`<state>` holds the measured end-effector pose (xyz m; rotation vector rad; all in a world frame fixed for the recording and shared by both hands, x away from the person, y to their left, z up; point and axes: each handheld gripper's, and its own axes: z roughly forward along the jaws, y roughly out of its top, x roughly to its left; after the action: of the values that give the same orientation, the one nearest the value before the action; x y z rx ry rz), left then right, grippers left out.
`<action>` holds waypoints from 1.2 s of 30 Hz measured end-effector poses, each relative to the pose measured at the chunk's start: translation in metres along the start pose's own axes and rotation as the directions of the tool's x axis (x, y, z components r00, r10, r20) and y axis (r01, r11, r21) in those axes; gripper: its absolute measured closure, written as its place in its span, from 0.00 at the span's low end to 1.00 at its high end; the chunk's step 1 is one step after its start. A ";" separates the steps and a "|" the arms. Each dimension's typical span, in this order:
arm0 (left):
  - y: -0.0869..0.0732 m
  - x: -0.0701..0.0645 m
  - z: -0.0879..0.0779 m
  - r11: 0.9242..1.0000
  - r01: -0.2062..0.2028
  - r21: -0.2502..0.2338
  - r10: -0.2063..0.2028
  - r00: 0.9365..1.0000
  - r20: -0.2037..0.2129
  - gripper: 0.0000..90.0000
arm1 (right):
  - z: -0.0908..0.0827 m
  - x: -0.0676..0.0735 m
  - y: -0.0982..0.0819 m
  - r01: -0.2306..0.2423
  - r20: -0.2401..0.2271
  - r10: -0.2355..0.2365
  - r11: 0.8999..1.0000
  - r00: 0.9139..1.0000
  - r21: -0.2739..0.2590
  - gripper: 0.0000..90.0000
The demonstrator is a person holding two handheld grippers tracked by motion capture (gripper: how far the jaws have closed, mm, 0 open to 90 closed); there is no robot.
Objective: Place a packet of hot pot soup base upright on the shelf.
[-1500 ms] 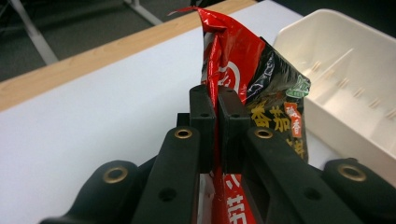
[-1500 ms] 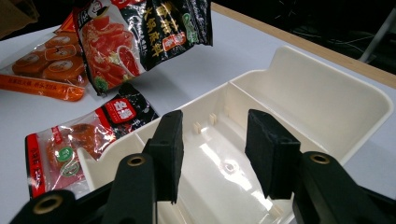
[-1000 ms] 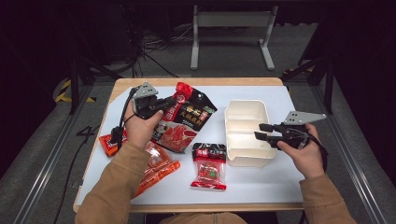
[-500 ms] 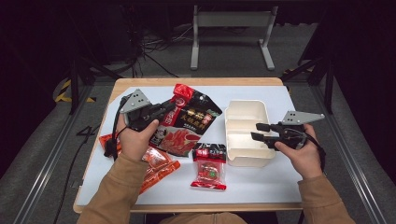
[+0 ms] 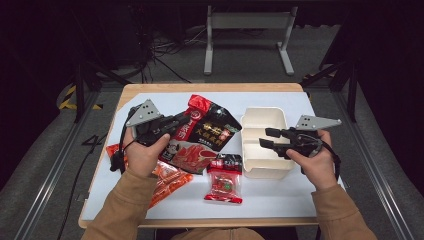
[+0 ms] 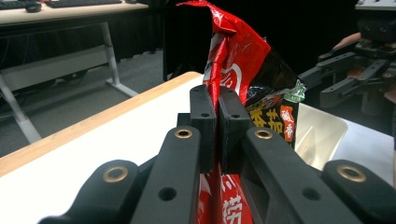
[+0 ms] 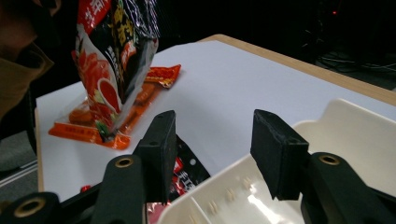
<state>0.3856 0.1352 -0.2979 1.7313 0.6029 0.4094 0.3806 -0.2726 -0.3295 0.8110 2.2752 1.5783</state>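
A: Start at the left gripper point(image 5: 176, 123). What has it got?

B: Its jaws are clamped on the red top edge of the black-and-red pouch point(image 5: 202, 134); in the left gripper view the pads point(image 6: 205, 122) pinch the film flat between them. The pouch hangs lifted over the table point(image 5: 280, 200), at about ten o'clock from the white tray point(image 5: 263, 169).

A: And the right gripper point(image 5: 269, 138)?

B: Its jaws have just been opening and stand moderately wide with nothing between them. It hovers over the tray's near left rim, pointing at nine o'clock toward the pouch.

A: So how should the carry go?

B: I'd judge the pouch is headed for the tray. Keep the pinch high on the sealed edge, lift until the bottom corner clears the orange packet point(image 5: 167, 181) beneath it, then swing toward three o'clock. The free gripper could steady the sagging lower end so that it doesn't catch the rim.

A: What does the pouch look like?

B: Glossy film, black body with a red crumpled top, yellow lettering and a picture of red food. It looks limp, so it will fold under its own weight. A smaller red packet point(image 5: 224, 180) lies at six o'clock from it.
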 end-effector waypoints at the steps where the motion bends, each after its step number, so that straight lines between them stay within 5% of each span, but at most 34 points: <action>1: 0.000 -0.001 0.000 1.000 -0.001 -0.001 0.001 1.000 0.002 0.97 | 0.004 0.002 0.002 -0.009 -0.015 0.008 1.000 1.000 -0.012 0.54; 8: -0.001 -0.002 0.000 1.000 0.001 -0.004 -0.001 1.000 0.009 0.97 | 0.022 0.015 0.014 -0.022 -0.079 0.016 0.997 0.997 -0.078 0.51; 22: 0.000 -0.006 0.001 1.000 0.005 -0.031 -0.004 0.999 0.040 0.96 | 0.053 0.027 0.023 -0.025 -0.129 0.015 0.997 0.991 -0.075 0.48; 36: 0.000 -0.010 0.004 0.999 -0.014 -0.047 0.017 0.998 0.063 0.96 | 0.062 0.030 0.028 -0.045 -0.178 0.032 0.996 0.983 -0.071 0.71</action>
<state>0.3796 0.1259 -0.2989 1.6995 0.5307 0.3749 0.3952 -0.2003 -0.3244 0.7260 2.3158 1.8078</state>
